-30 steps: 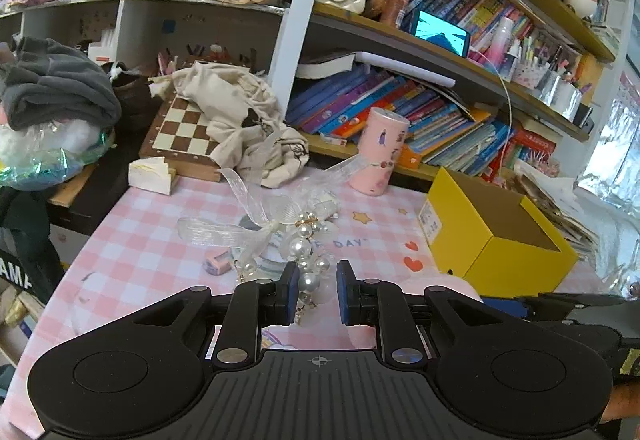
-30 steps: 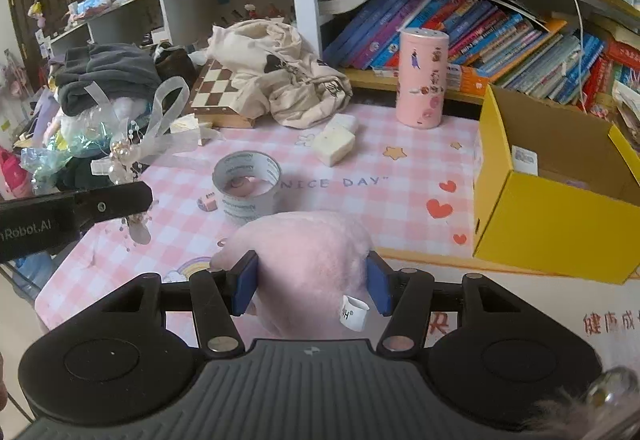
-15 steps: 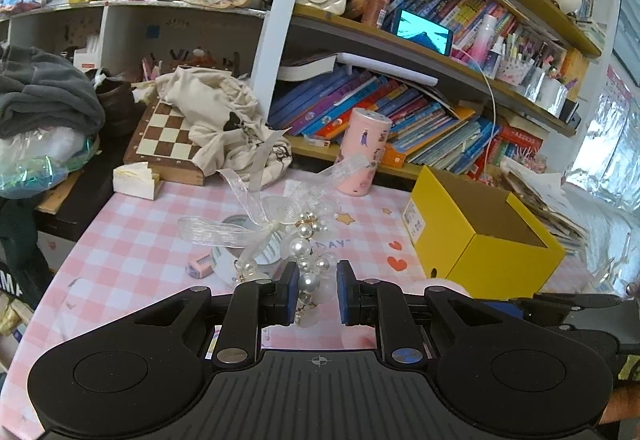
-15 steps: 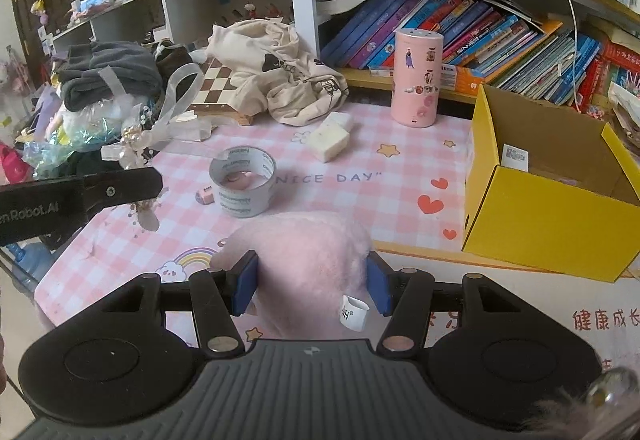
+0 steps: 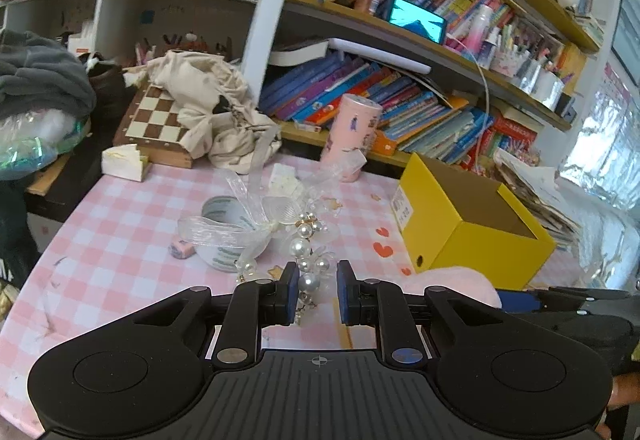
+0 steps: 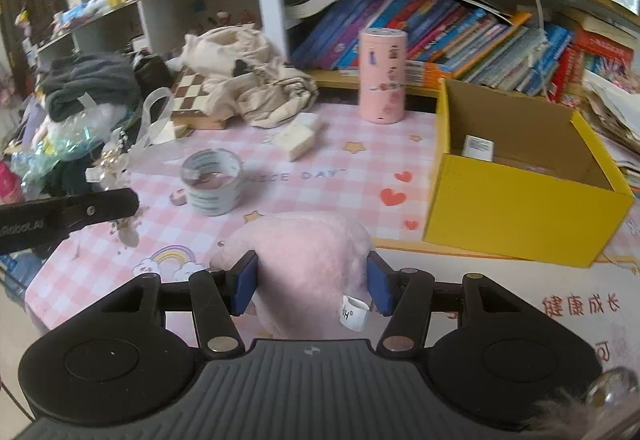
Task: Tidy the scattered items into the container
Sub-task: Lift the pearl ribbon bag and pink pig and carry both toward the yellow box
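Above a pink checked counter, the left gripper holds a pearl-and-ribbon ornament, its fingers set narrow with a pearl strand between the blue pads; whether both pads press it cannot be told. The ornament's clear ribbon loops fan toward the centre of the left wrist view, in front of a roll of tape standing on the counter. At lower centre of the right wrist view, the right gripper clasps a pink plush toy, its fingers spread wide around the soft body, a white tag hanging near the right pad. The open yellow box sits at the right of that frame on the counter, a small white item lying inside. A pink cylinder stands upright at upper centre, just before the bookshelf. A small pale box lies between tape and cylinder.
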### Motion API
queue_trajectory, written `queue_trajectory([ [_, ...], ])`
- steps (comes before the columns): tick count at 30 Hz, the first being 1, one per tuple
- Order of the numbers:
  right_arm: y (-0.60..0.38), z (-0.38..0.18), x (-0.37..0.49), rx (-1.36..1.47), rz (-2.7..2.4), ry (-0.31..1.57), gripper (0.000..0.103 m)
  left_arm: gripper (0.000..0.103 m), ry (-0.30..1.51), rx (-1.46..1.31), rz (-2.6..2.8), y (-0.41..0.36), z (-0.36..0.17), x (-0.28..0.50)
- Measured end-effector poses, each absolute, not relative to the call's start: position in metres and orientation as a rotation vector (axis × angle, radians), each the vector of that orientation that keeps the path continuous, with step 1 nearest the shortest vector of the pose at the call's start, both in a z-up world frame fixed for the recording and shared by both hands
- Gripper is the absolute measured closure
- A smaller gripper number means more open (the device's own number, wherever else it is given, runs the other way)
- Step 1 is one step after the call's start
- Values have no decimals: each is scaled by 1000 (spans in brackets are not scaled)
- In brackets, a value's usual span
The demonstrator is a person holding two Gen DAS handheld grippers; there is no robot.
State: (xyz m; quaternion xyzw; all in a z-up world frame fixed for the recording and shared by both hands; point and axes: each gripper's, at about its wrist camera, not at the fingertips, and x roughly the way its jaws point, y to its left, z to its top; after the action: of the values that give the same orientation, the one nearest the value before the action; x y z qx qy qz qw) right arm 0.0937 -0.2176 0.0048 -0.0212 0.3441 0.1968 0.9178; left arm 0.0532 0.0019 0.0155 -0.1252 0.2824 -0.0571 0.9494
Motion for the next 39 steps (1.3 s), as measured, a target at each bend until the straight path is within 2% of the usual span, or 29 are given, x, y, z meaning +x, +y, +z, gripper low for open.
queue_trajectory([
  [39,-292,7,83,17,276,697,49,85,596,-180,-271,-71,20,60],
])
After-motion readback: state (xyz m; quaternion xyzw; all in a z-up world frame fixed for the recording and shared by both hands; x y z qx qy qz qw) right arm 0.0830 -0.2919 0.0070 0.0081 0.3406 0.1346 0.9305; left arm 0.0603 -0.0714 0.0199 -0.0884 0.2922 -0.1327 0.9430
